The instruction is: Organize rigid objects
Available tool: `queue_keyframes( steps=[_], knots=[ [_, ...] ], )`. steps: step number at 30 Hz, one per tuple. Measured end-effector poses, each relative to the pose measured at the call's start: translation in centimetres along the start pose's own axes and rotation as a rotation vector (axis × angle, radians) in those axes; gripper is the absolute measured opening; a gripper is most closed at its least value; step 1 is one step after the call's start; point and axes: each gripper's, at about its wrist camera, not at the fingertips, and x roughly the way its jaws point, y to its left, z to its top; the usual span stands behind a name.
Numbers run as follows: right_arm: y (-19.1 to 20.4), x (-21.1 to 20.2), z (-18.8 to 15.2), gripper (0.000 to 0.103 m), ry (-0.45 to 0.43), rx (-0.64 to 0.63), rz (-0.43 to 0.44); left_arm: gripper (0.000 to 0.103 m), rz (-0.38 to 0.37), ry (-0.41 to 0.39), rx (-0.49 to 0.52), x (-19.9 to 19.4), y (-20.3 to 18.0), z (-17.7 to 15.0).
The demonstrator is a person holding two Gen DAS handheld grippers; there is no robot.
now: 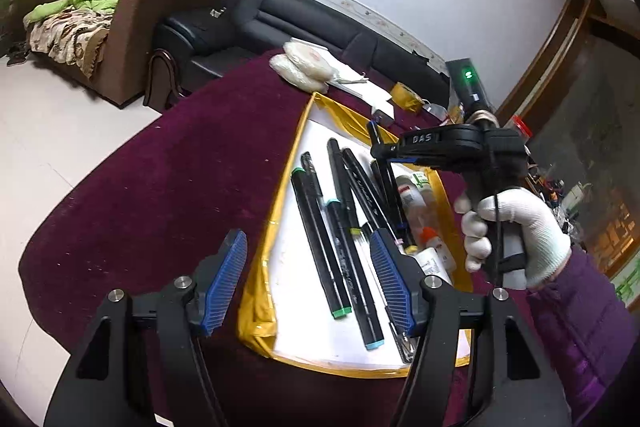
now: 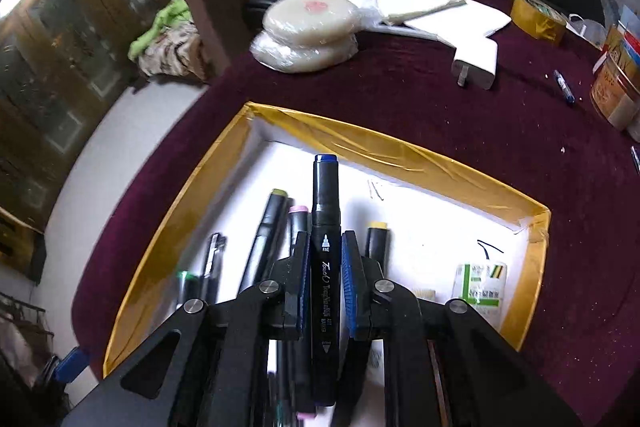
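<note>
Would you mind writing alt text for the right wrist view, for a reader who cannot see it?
The right gripper is shut on a black marker with a blue cap, held above a yellow-rimmed tray with a white floor where other markers lie. The tray sits on a dark red tablecloth.

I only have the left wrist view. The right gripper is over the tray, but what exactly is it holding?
Observer: A black marker with a blue cap, clamped between the right gripper pads.
Operator: Is anything on the table beyond the tray that I can't make out?
Observer: A white plug adapter lies on the maroon cloth.
Operator: Any loose pens outside the tray?
Observer: Yes, a small blue pen lies right of the adapter.
</note>
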Motion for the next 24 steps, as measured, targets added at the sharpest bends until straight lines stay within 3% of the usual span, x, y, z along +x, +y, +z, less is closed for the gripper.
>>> queue_keyframes(
  steps=[2, 4, 6, 10, 13, 15, 17, 19, 20, 21, 24],
  knots=[
    [-0.4, -0.2, -0.1, 0.016, -0.019, 0.038, 0.009, 0.071, 0.006, -0.001, -0.005, 0.1, 0.1, 0.1],
    [-1.1, -1.1, -0.5, 0.029, -0.046, 0.092, 0.046, 0.072, 0.009, -0.004, -0.009, 0.2, 0.2, 0.1],
    [-1.9, -2.9, -1.4, 0.035, -0.086, 0.125, 0.084, 0.072, 0.014, -0.004, -0.010, 0.3, 0.0, 0.1],
    [-2.8, -7.0, -3.7, 0.035, -0.190, 0.095, 0.051, 0.072, 0.018, -0.024, 0.006, 0.0, -0.8, 0.2],
    [-3.5, -10.5, -6.2, 0.036, -0.278, 0.081, 0.023, 0.072, 0.034, -0.114, 0.028, -1.9, -2.6, 0.6],
    [-3.9, -12.9, -8.0, 0.038, -0.352, 0.073, 0.000, 0.079, 0.112, -0.254, 0.090, -4.6, -4.7, 0.5],
    [-3.9, -15.6, -10.5, 0.048, -0.457, 0.060, -0.063, 0.103, 0.182, -0.392, 0.143, -7.2, -7.0, 0.0],
    [-3.5, -17.8, -13.0, 0.077, -0.573, 0.046, -0.152, 0.103, 0.197, -0.515, 0.147, -9.3, -9.2, -0.8],
    [-3.4, -18.9, -14.5, 0.086, -0.635, 0.048, -0.201, 0.103, 0.176, -0.557, 0.141, -9.7, -9.8, -1.3],
    [-3.3, -19.6, -15.7, 0.096, -0.684, 0.057, -0.234, 0.103, 0.155, -0.580, 0.135, -9.8, -10.4, -1.6],
    [-3.7, -21.1, -18.6, 0.099, -0.759, 0.100, -0.263, 0.103, 0.087, -0.511, 0.167, -7.5, -12.9, -0.8]
  ],
)
